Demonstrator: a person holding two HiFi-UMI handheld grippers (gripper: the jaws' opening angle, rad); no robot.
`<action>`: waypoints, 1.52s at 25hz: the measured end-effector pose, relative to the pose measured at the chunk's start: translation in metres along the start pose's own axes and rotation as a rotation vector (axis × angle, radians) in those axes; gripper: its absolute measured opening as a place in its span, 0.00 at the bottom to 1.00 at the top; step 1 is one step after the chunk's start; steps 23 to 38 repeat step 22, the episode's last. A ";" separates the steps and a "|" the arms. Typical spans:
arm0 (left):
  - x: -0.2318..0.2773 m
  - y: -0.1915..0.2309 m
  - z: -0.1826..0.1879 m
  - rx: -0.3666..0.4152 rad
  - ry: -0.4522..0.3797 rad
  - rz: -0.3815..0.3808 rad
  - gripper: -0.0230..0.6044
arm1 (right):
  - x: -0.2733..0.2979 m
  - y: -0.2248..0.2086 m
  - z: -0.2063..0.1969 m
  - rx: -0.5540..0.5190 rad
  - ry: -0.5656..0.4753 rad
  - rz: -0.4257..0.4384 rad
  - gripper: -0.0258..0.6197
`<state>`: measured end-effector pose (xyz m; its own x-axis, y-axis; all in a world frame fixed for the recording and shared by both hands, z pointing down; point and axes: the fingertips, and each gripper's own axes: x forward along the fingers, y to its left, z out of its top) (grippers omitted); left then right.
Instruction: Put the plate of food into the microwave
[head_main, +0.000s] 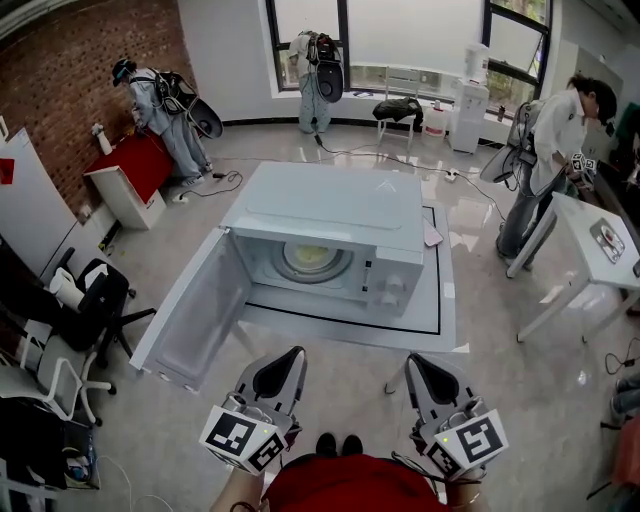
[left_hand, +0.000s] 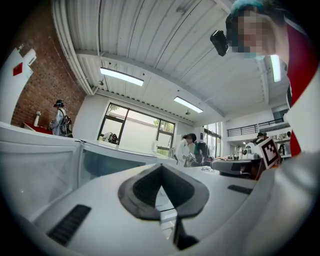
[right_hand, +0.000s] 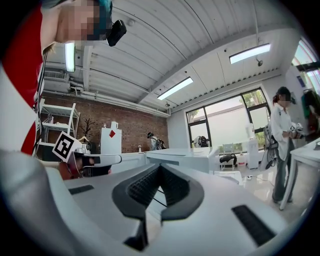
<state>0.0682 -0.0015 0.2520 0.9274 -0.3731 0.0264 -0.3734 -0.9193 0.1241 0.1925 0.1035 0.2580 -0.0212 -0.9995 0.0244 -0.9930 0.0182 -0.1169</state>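
Observation:
A white microwave (head_main: 330, 215) stands on a low white table (head_main: 448, 300) with its door (head_main: 195, 305) swung wide open to the left. Inside, on the turntable, sits the plate of food (head_main: 312, 260). Both grippers hover level in front of the table's near edge, apart from the microwave. My left gripper (head_main: 290, 353) is shut and holds nothing. My right gripper (head_main: 412, 360) is likewise shut and empty. In the left gripper view the closed jaws (left_hand: 161, 168) point toward the open door (left_hand: 35, 170). The right gripper view shows its jaws (right_hand: 160, 168) closed, with the microwave (right_hand: 187, 159) beyond.
A person (head_main: 545, 140) stands at the right beside a white table (head_main: 600, 250). Office chairs (head_main: 95, 300) crowd the left side, with a red-topped cabinet (head_main: 135, 170) behind them. Cables lie on the floor beyond the microwave table.

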 end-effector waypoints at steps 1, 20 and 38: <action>0.000 0.001 -0.001 -0.002 0.002 0.004 0.05 | 0.000 -0.001 -0.001 -0.003 0.004 -0.004 0.06; -0.002 0.008 -0.014 -0.006 0.042 0.066 0.05 | 0.016 -0.003 -0.006 -0.008 0.016 -0.010 0.06; -0.001 0.008 -0.015 -0.012 0.042 0.063 0.05 | 0.019 -0.002 -0.005 -0.002 0.020 -0.007 0.06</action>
